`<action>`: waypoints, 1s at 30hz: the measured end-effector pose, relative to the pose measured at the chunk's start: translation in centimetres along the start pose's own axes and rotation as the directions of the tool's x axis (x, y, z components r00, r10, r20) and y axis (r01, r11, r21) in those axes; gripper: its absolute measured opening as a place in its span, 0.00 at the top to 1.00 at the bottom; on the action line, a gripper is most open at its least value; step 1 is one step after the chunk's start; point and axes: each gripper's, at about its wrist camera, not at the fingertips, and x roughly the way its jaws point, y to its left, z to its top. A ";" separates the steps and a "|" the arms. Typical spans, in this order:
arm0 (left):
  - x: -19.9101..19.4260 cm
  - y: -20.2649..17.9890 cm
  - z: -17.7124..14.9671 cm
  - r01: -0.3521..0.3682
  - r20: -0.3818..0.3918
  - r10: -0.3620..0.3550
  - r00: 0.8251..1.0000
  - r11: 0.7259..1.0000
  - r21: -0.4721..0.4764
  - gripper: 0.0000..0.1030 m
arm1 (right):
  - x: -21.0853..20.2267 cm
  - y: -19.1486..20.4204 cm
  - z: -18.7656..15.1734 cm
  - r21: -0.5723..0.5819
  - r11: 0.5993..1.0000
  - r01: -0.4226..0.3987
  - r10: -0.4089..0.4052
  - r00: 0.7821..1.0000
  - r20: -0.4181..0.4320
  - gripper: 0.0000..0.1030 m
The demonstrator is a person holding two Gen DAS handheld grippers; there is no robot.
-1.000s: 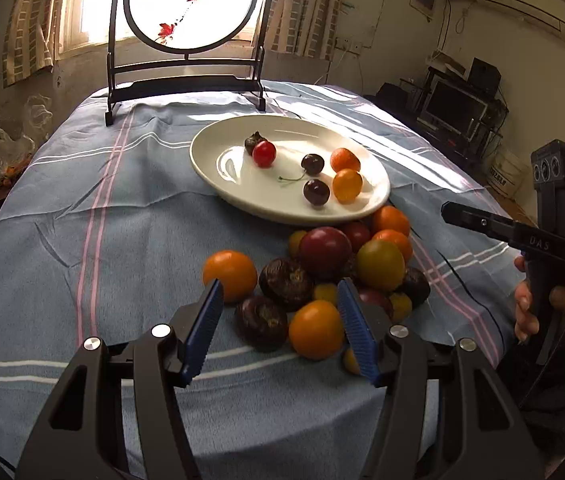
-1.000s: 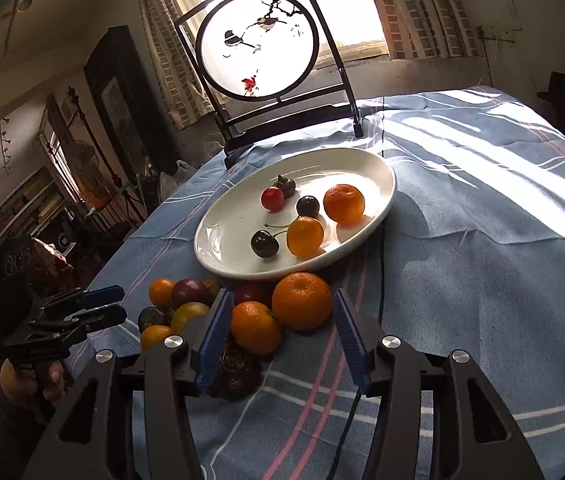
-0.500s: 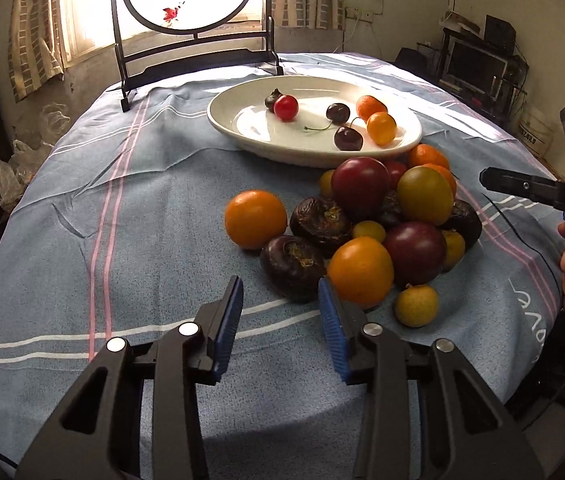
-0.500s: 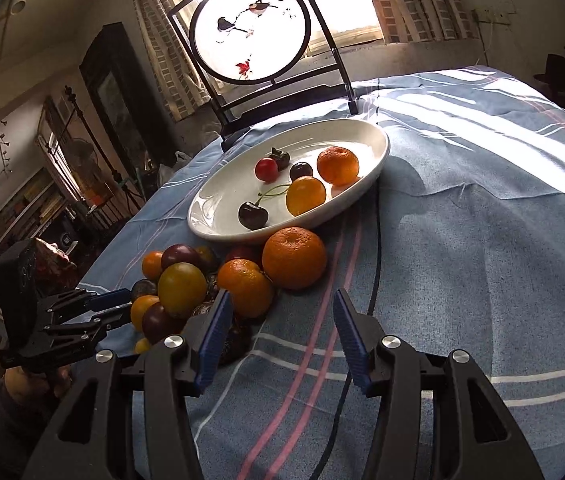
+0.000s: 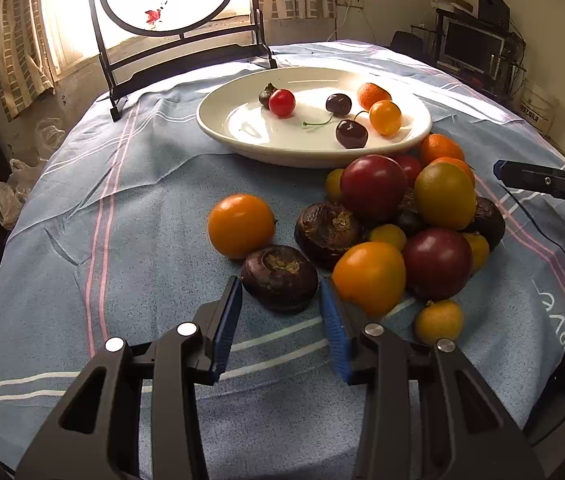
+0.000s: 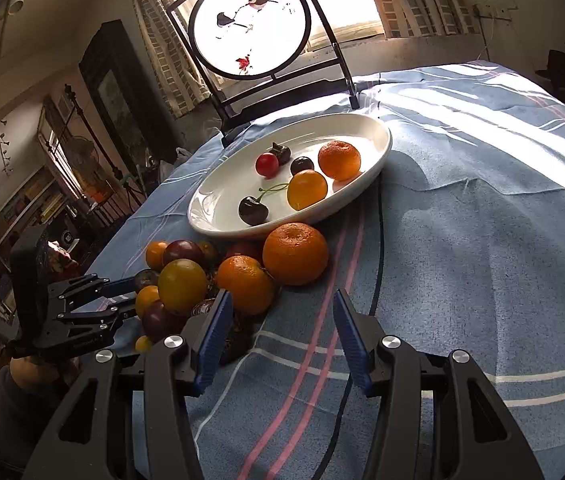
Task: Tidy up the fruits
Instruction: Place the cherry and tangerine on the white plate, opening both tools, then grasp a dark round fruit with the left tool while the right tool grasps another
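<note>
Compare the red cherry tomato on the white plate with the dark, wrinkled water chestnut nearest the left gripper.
The red cherry tomato is smooth and glossy; the dark water chestnut is rough and dull. The tomato lies on the white plate, the chestnut on the blue cloth. The chestnut looks larger. Both are roundish.

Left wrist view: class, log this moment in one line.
left fingers: open, just narrowed, empty | ahead: dark brown water chestnut | round white plate: six fruits

Left gripper (image 5: 280,308): lowered toward the fruit pile, jaws just narrowed, now flanking the near dark water chestnut (image 5: 279,278) without clear contact.
</note>
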 end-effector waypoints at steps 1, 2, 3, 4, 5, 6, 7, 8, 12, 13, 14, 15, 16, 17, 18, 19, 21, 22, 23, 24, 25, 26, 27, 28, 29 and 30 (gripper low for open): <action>-0.1 0.0 0.0 -0.004 0.009 0.004 1.000 1.000 -0.001 0.64 | 0.0 0.0 0.0 -0.002 1.000 0.003 -0.003 1.000 0.001 0.49; -0.3 -0.1 0.0 -0.006 0.022 0.006 1.000 1.000 -0.001 0.64 | -0.1 0.0 -0.1 -0.002 1.000 0.003 -0.003 1.000 0.004 0.49; -0.5 -0.1 -0.1 -0.006 0.031 0.006 0.999 1.000 -0.001 0.64 | -0.1 0.0 -0.1 0.001 1.000 0.003 -0.003 1.000 0.007 0.49; -0.7 -0.1 -0.2 -0.002 0.035 0.003 0.999 1.000 -0.006 0.64 | -0.1 -0.1 -0.1 0.005 1.000 0.003 -0.003 1.000 0.009 0.49; -0.9 0.0 -0.3 0.005 0.042 -0.005 0.999 1.000 -0.015 0.64 | -0.1 -0.2 0.0 0.008 1.000 0.004 -0.004 1.000 0.008 0.49; -1.2 0.0 -0.4 0.014 0.051 -0.013 0.999 1.000 -0.023 0.64 | -0.1 -0.2 0.0 0.010 1.000 0.005 -0.005 1.000 0.006 0.49; -1.6 0.0 -0.6 0.020 0.059 -0.018 0.998 0.999 -0.029 0.64 | -0.1 -0.1 0.0 0.009 1.000 0.008 -0.008 1.000 0.004 0.49; -2.0 0.0 -0.7 0.027 0.066 -0.024 0.998 0.999 -0.033 0.64 | 0.0 -0.1 0.0 0.008 1.000 0.011 -0.011 1.000 -0.001 0.49; -2.9 -0.3 -1.8 0.050 0.051 -0.048 0.998 0.998 -0.027 0.64 | 0.2 0.0 0.3 0.012 1.000 0.015 -0.015 1.000 -0.026 0.49; -2.8 -0.4 -2.0 0.043 0.039 -0.042 0.998 0.999 -0.019 0.64 | 0.2 0.1 0.3 0.008 1.000 0.017 -0.017 1.000 -0.024 0.49; -2.5 -0.4 -2.1 0.035 0.031 -0.035 0.999 0.999 -0.017 0.64 | 0.1 0.3 0.5 0.003 1.000 0.018 -0.018 1.000 -0.020 0.49; -2.1 -0.3 -2.2 0.033 0.020 -0.033 0.999 0.999 -0.020 0.63 | 0.0 0.4 0.7 -0.001 1.000 0.020 -0.020 1.000 -0.017 0.49; -1.8 -0.1 -2.1 0.034 0.018 -0.034 0.999 0.999 -0.027 0.63 | 0.0 0.4 0.8 -0.001 1.000 0.022 -0.022 1.000 -0.013 0.49; -1.6 0.0 -2.0 0.033 0.016 -0.032 0.999 0.999 -0.031 0.62 | 0.0 0.4 1.0 0.002 1.000 0.023 -0.023 1.000 -0.009 0.49; -1.3 0.0 -1.8 0.030 0.011 -0.030 0.999 0.999 -0.033 0.60 | 0.0 0.4 1.1 0.005 1.000 0.025 -0.025 1.000 -0.008 0.49; -0.9 0.1 -1.7 0.033 0.004 -0.033 0.999 0.999 -0.036 0.58 | 0.0 0.4 1.1 0.006 1.000 0.027 -0.027 1.000 -0.010 0.49; -0.4 0.2 -1.5 0.036 0.006 -0.035 0.999 0.998 -0.046 0.55 | 0.1 0.5 1.2 0.001 1.000 0.031 -0.031 0.999 -0.013 0.49; -0.5 0.3 -1.4 0.039 0.008 -0.039 0.999 0.998 -0.053 0.56 | 0.1 0.5 1.2 -0.003 0.999 0.035 -0.035 0.999 -0.015 0.49; -0.6 0.5 -1.4 0.043 0.015 -0.042 0.999 0.997 -0.060 0.58 | 0.1 0.5 1.1 -0.005 0.999 0.038 -0.038 0.999 -0.017 0.49; -0.7 0.6 -1.4 0.053 0.023 -0.052 0.998 0.996 -0.066 0.63 | 0.1 0.5 1.1 -0.005 0.999 0.039 -0.039 0.999 -0.018 0.49; -0.8 0.7 -1.6 0.061 0.028 -0.059 0.998 0.995 -0.074 0.63 | 0.0 0.5 1.1 -0.005 0.999 0.037 -0.037 0.999 -0.019 0.49; -1.0 0.8 -1.7 0.062 0.033 -0.059 0.998 0.995 -0.082 0.63 | 0.0 0.6 1.0 -0.007 0.999 0.033 -0.034 0.999 -0.022 0.49; -1.2 0.9 -1.9 0.065 0.039 -0.061 0.997 0.994 -0.090 0.63 | 0.1 0.8 0.9 -0.015 0.999 0.029 -0.029 0.999 -0.027 0.49; -1.5 1.0 -2.0 0.074 0.044 -0.070 0.997 0.992 -0.100 0.63 | 0.1 1.2 0.8 -0.028 0.999 0.023 -0.024 0.999 -0.034 0.49; -2.0 1.1 -2.1 0.085 0.054 -0.080 0.995 0.990 -0.112 0.63 | 0.2 1.7 0.6 -0.044 0.999 0.017 -0.018 0.999 -0.041 0.49; -2.4 1.3 -2.2 0.094 0.064 -0.086 0.994 0.988 -0.122 0.63 | 0.3 2.2 0.5 -0.062 0.998 0.010 -0.013 0.999 -0.048 0.49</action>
